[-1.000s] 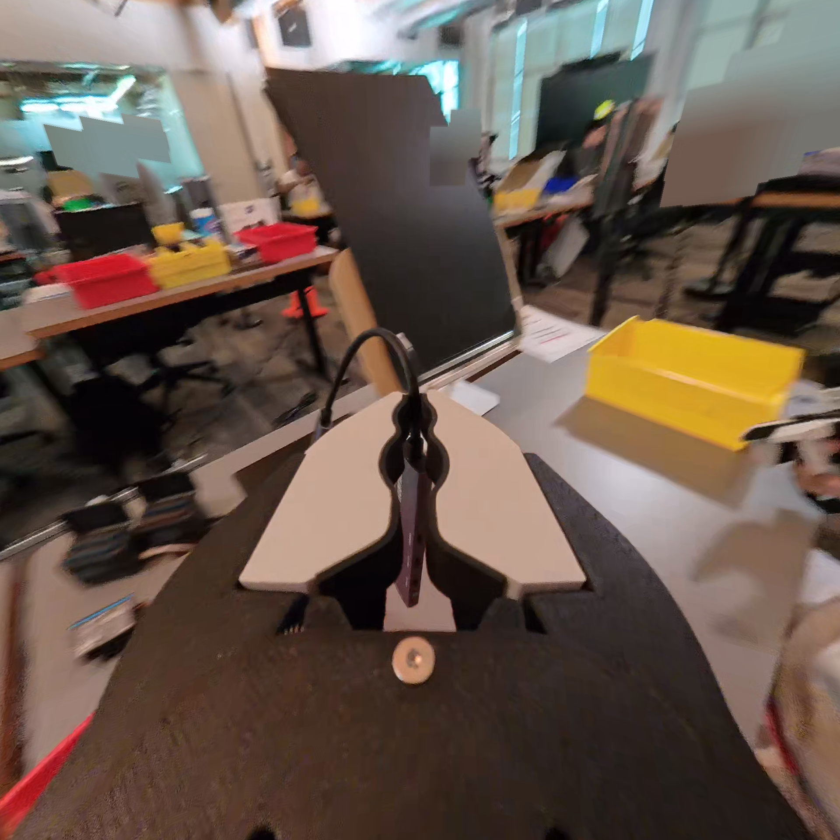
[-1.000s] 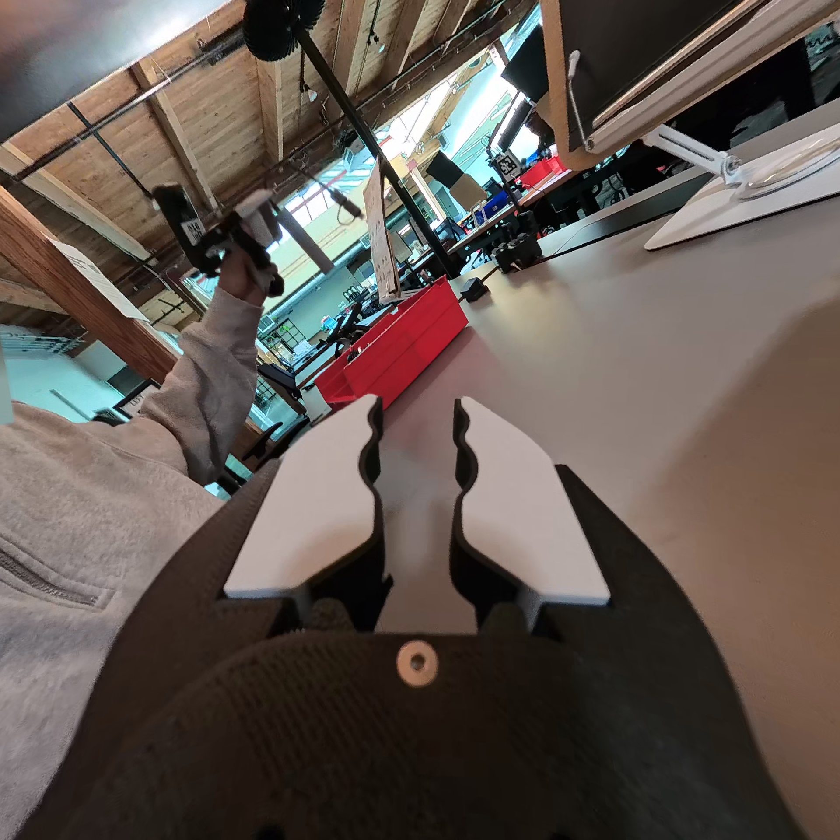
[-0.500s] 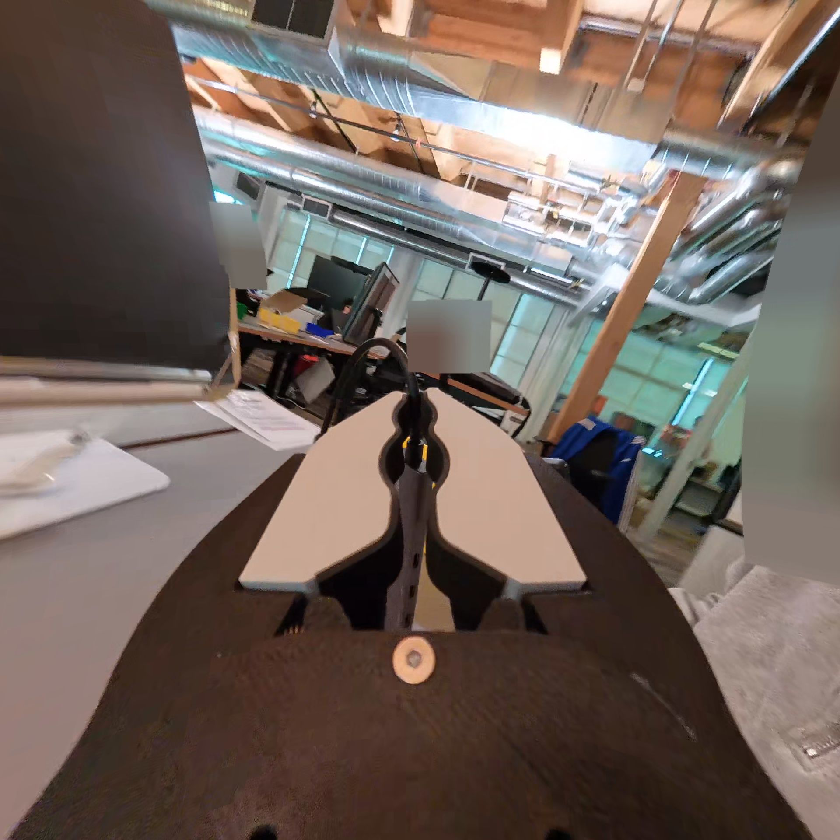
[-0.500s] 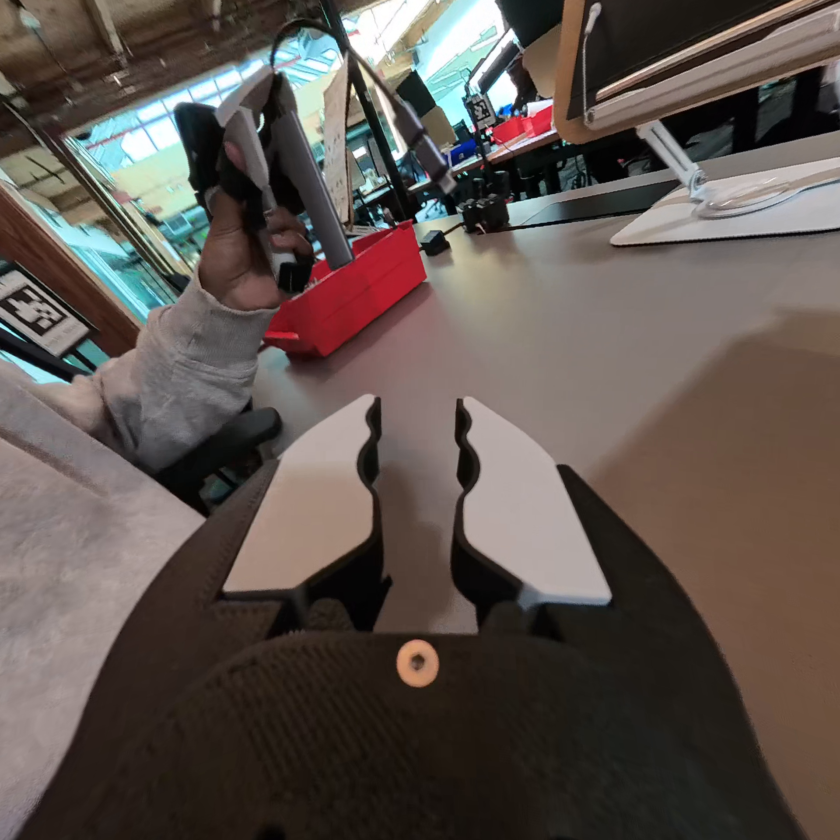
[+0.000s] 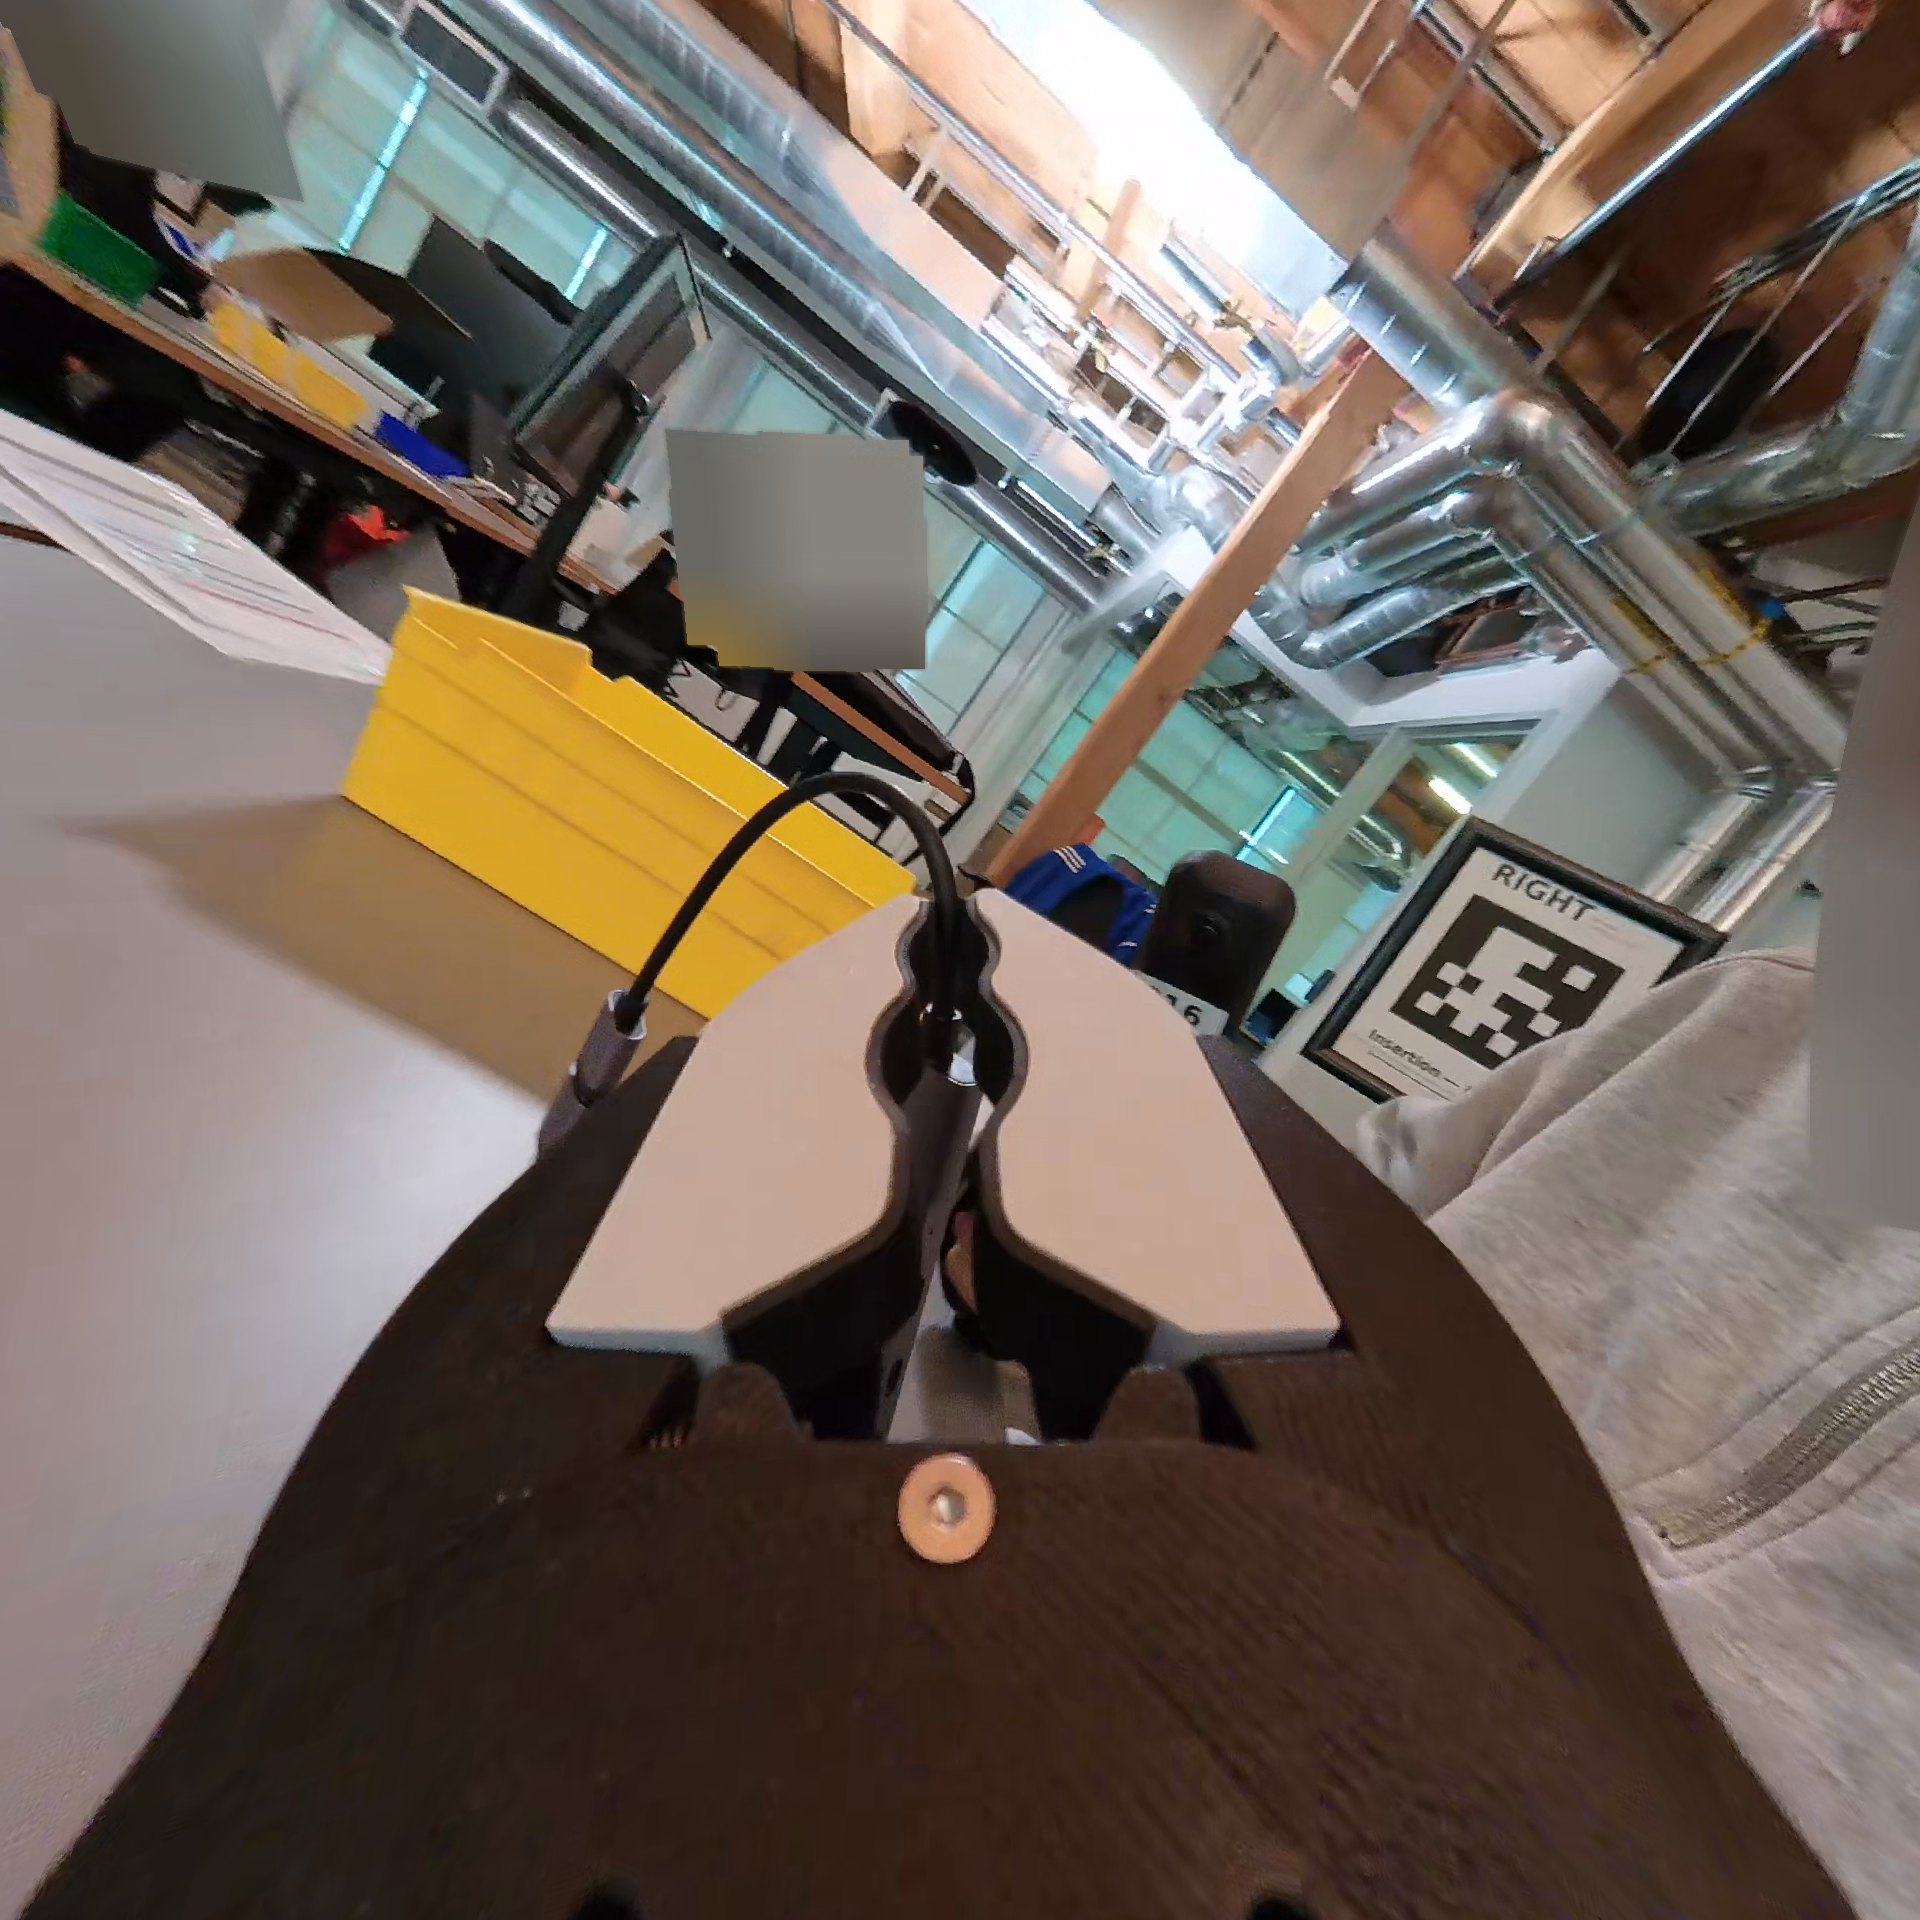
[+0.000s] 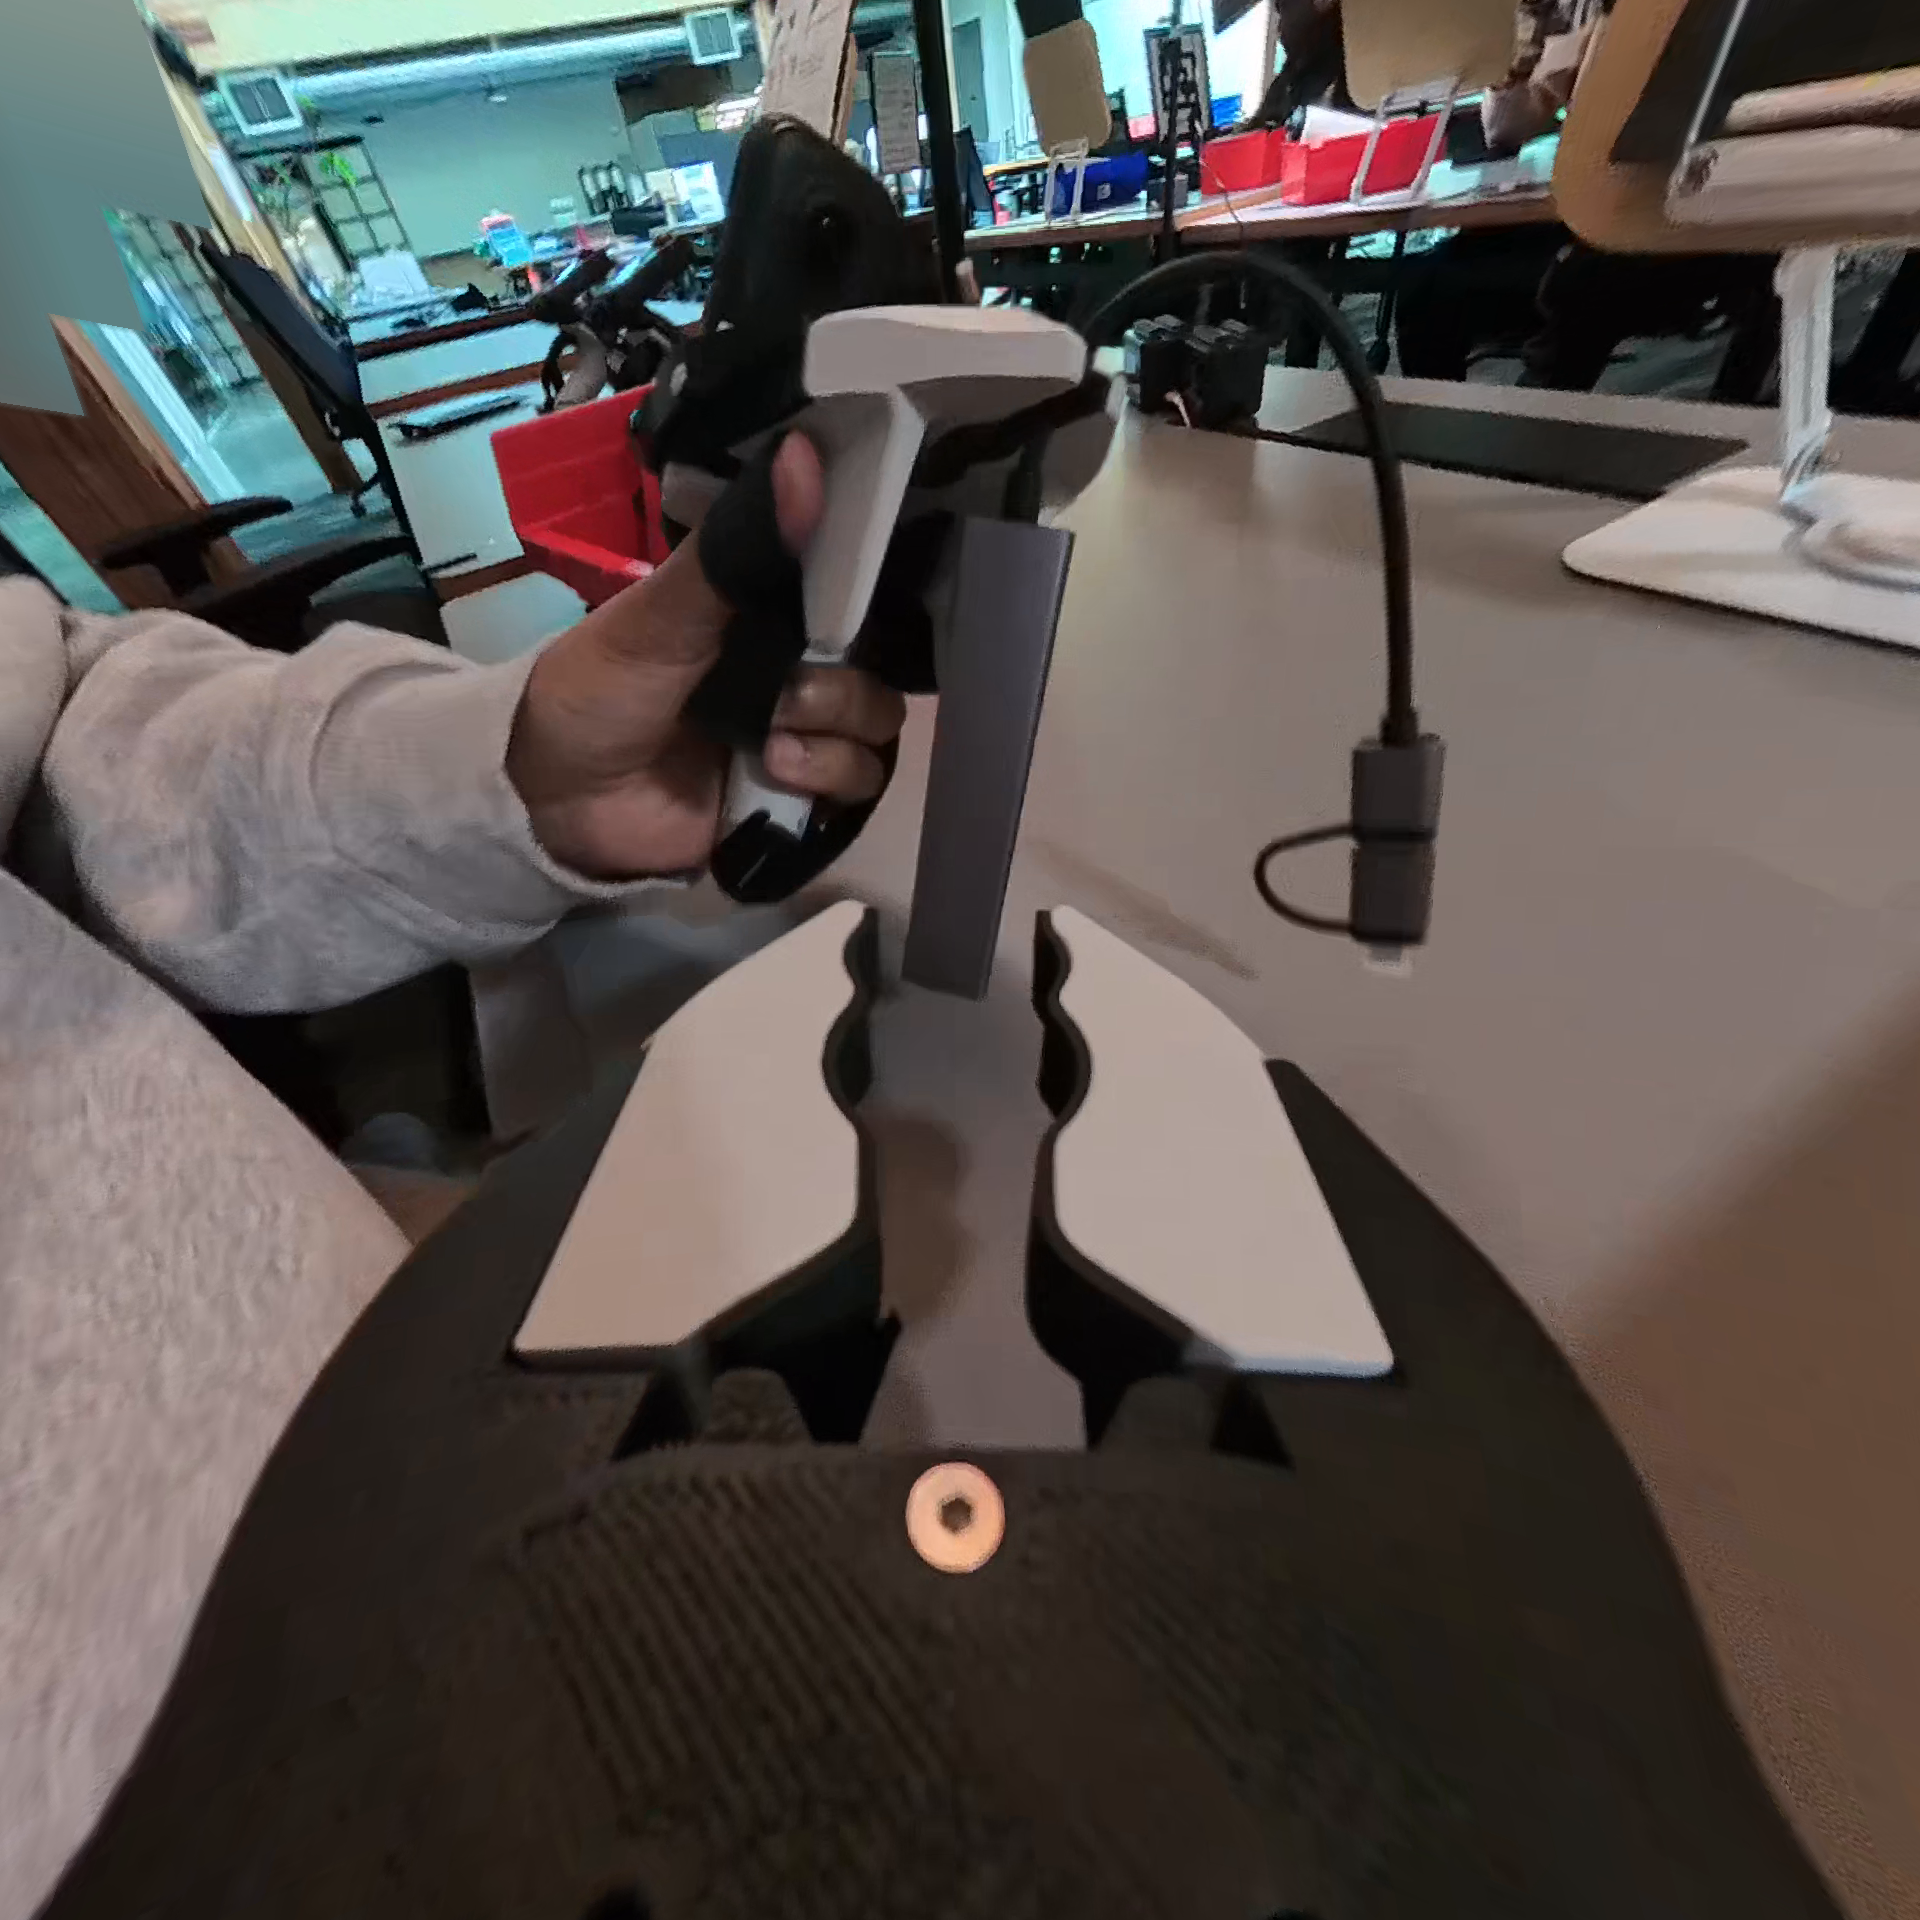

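My left gripper (image 5: 948, 914) is shut on a flat dark grey hub (image 5: 935, 1143). The hub's black cable (image 5: 790, 821) loops up past the fingertips to a grey plug (image 5: 597, 1060) on the left. In the right wrist view a hand (image 6: 644, 727) holds the left gripper (image 6: 1039, 416) above the grey table (image 6: 1558, 935). The hub (image 6: 987, 748) hangs down from it, and its cable (image 6: 1382, 520) and plug (image 6: 1397, 842) dangle to the right. My right gripper (image 6: 954, 935) is open, and the hub's lower end sits between its fingertips without touching them.
A yellow bin (image 5: 582, 769) stands on the table ahead of the left gripper, with a sheet of paper (image 5: 187, 561) beyond it. A red bin (image 6: 571, 488) sits at the table's far left edge. A white stand base (image 6: 1714, 561) is at the right. A framed marker board (image 5: 1496, 977) stands beside my grey sleeve. The gap from one gripper's tips to the other's is roughly 9 centimetres.
The left gripper came down from overhead with the hub and now hangs right in front of the right gripper. The hub's end has come between the right fingertips. The right gripper stayed open.
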Tool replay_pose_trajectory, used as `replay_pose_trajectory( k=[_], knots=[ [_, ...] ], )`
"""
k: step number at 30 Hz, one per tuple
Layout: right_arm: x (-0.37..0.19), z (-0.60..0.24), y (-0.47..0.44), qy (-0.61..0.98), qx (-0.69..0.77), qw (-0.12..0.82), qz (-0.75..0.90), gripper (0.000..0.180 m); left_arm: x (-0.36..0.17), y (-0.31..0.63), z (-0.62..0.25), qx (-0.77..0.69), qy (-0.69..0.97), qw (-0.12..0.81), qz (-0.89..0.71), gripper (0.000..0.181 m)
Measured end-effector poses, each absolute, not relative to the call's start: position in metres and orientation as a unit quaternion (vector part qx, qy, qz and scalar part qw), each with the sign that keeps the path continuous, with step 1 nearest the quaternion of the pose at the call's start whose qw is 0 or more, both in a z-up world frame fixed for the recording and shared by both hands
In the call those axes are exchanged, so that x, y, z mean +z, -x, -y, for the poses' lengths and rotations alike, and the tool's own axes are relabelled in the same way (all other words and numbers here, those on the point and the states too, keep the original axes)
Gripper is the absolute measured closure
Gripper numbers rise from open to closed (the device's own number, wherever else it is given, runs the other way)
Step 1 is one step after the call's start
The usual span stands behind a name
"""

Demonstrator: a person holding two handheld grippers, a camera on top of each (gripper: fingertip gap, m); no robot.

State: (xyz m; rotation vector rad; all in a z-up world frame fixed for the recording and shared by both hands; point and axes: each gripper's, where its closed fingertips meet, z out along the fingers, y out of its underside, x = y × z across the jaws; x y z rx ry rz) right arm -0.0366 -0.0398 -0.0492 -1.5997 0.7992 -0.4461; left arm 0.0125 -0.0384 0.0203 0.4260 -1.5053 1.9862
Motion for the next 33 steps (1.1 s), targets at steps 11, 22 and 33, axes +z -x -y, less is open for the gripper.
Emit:
replay_pose_trajectory(
  k=[11,22,33],
  knots=[
    [-0.051,0.028,0.023,0.651,-0.16,0.62,-0.408,0.135,0.006,0.011,0.06,0.725,-0.221,0.368,0.539,0.176],
    [-0.025,0.056,0.028,0.516,-0.001,0.737,-0.438,0.156,-0.004,0.01,0.066,0.71,-0.198,0.375,0.562,0.131],
    [0.006,0.104,0.031,0.365,0.045,0.828,-0.423,0.156,-0.034,0.076,0.092,0.606,-0.102,0.429,0.662,0.121]
  ],
)
